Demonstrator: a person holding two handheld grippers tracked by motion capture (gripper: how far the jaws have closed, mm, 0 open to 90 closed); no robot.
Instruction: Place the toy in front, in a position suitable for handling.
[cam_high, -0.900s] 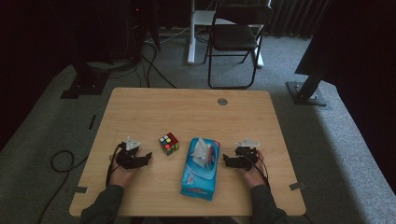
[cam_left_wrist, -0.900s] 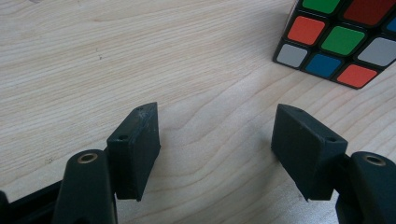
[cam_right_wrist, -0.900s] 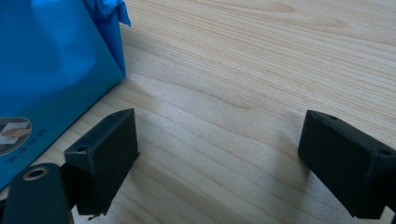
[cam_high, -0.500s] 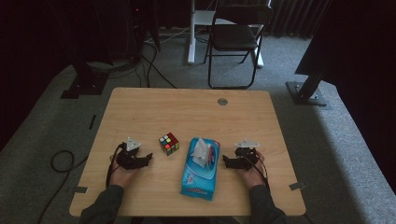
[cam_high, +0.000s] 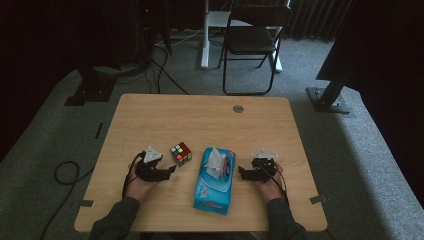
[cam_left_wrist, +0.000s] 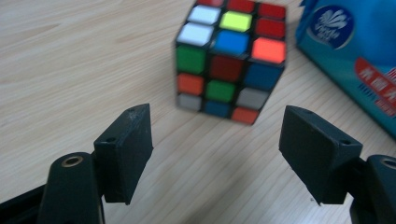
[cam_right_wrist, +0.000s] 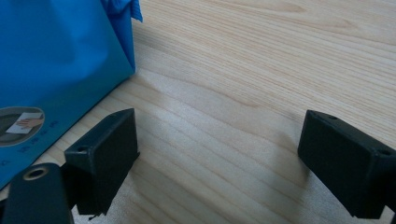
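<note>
On the table (cam_high: 150, 120): 1 cube (cam_high: 181, 153) | 1 tissue pack (cam_high: 215, 181) | left hand-held gripper (cam_high: 167, 171), right hand-held gripper (cam_high: 242, 173): both agape, empty

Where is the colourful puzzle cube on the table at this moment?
In the high view, the cube stands on the table, between the left gripper and the blue tissue pack, apart from both.

Both forearms enter from near edge of bench, dark sleeves to wrists. Left hand (cam_high: 136, 184) holds left gripper (cam_high: 170, 170), fingers (cam_left_wrist: 126, 151) spread wide apart, nothing between them, pointing right and slightly forward. Right hand (cam_high: 269, 186) holds right gripper (cam_high: 241, 173), fingers (cam_right_wrist: 105, 156) also wide apart, empty, pointing left toward other hand. Both grippers low over bench surface, well apart. Grey three-cornered plate atop each.
</note>
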